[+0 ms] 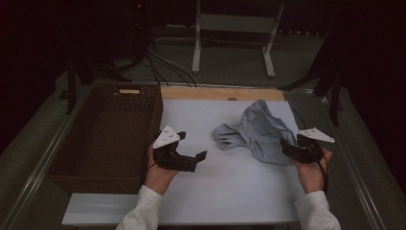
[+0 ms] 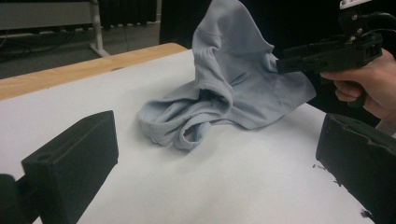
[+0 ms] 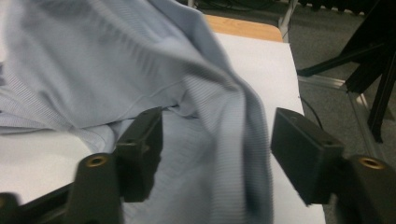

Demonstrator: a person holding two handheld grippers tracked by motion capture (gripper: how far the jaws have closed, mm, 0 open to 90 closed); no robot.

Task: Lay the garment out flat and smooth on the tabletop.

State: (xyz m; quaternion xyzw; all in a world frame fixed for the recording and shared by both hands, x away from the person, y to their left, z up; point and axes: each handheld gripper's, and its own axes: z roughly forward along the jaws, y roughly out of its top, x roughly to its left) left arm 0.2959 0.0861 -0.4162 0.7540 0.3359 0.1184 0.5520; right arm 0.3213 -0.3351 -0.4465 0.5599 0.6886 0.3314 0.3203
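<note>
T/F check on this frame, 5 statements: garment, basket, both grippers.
1. The light blue garment lies crumpled on the white table. True.
2. The wicker basket holds the garment. False: nothing can be seen inside it; the garment is on the table to its right.
3. The left gripper is clamped on the garment. False: its jaws stand open over bare table, apart from the cloth.
4. The right gripper has cloth between its jaws. True: the jaws stand apart, with a fold between them.
5. The basket sits at the table's right edge. False: it is at the left.
</note>
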